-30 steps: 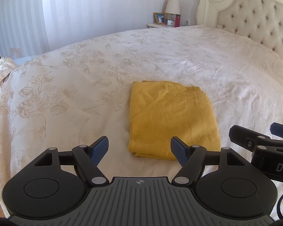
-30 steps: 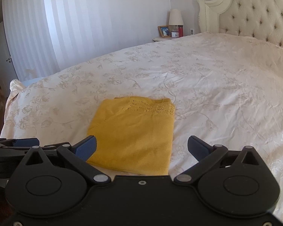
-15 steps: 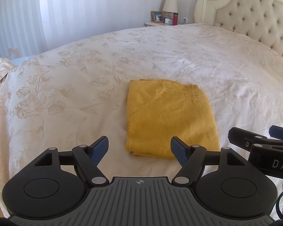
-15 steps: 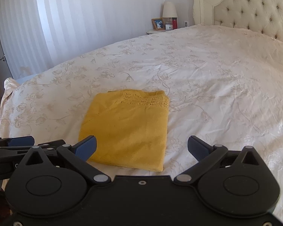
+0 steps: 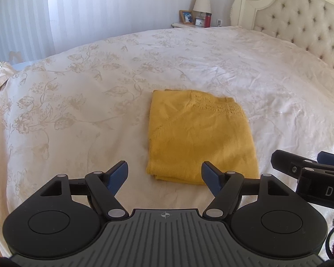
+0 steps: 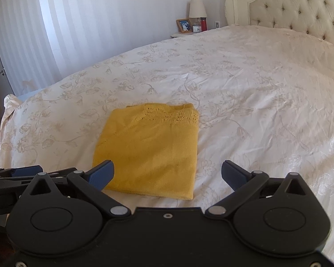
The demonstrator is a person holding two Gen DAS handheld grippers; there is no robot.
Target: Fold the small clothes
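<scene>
Cream floral bedspread stretches ahead of me to a tufted headboard. On it lies the yellow knit top, folded into a neat rectangle with its lacy band on the far edge, flat near the foot of the bed where I can reach it. I hold my left gripper and right gripper spread wide and empty above its near edge (the fold looks finished, I'd judge).

A wide bed under a cream floral bedspread fills the scene. A folded yellow knit garment lies flat on it, near its near edge.
</scene>
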